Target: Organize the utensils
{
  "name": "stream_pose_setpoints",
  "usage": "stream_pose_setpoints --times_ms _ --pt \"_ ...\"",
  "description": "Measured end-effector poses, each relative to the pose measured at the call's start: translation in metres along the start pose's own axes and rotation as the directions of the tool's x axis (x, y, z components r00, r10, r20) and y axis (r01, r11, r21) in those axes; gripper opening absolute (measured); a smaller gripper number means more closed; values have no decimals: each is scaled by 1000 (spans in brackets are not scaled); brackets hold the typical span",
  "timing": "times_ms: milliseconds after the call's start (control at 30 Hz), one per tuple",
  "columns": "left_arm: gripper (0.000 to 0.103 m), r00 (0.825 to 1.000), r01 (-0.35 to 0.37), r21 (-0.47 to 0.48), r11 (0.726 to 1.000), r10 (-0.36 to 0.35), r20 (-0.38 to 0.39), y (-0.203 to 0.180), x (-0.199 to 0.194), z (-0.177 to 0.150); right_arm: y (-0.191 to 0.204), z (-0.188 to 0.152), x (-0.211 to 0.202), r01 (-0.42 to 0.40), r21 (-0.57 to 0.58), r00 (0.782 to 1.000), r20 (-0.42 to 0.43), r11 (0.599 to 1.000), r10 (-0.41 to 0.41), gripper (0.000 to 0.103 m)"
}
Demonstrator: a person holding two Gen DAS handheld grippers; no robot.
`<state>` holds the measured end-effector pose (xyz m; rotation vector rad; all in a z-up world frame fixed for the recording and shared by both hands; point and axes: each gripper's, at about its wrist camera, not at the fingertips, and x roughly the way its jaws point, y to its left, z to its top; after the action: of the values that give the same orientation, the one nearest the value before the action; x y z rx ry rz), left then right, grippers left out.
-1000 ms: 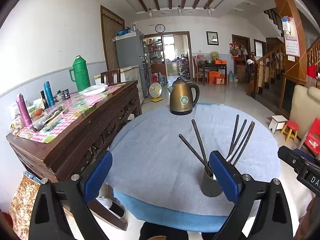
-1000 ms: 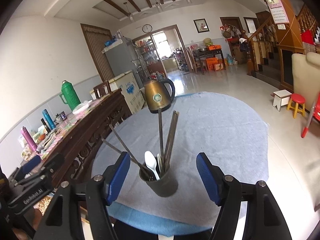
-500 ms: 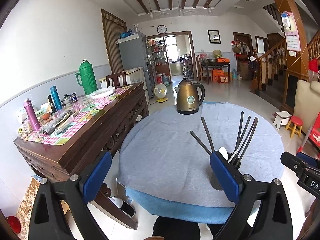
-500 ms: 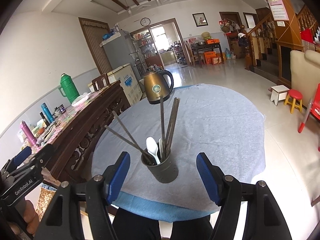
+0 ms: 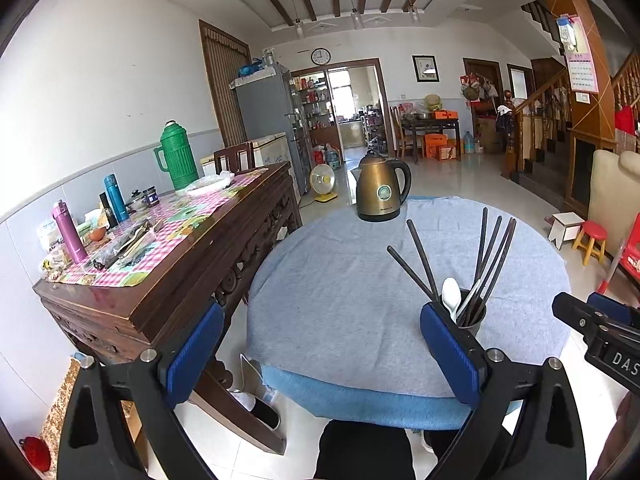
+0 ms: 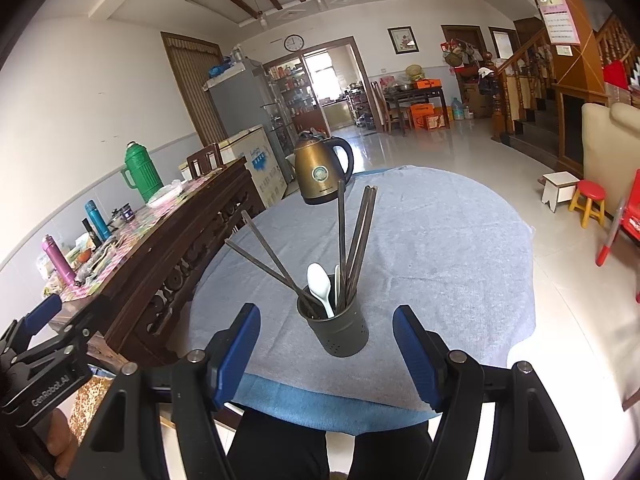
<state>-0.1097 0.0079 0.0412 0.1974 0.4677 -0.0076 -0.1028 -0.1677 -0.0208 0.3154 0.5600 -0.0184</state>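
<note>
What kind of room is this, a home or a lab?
Most likely a family home's open living and dining room: a round table with a kettle, a wooden staircase, and a fridge beside a pantry doorway.

Chopsticks (image 6: 352, 240) and spoon (image 6: 320, 286) stand in holder (image 6: 340, 332), kettle (image 6: 320, 174) behind.

"GenRobot.AI" stands in white on the black body of the left tool (image 6: 40, 376), seen from the right wrist; from the left wrist, the right tool (image 5: 612, 344) shows only "DAS", cut by the frame; the kettle's (image 6: 320, 174) round badge is too small to read.
</note>
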Motion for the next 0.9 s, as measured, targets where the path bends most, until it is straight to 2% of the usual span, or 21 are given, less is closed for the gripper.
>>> stream_pose_setpoints --times_ms 267,900 --pt "99 1000 -5 25 1000 5 9 1 -8 -4 7 -5 0 6 -1 1000 9 1000 -6 73" --pt "99 999 32 19 999 -33 10 -5 -11 -3 5 -5 -2 5 9 1000 10 1000 -5 73"
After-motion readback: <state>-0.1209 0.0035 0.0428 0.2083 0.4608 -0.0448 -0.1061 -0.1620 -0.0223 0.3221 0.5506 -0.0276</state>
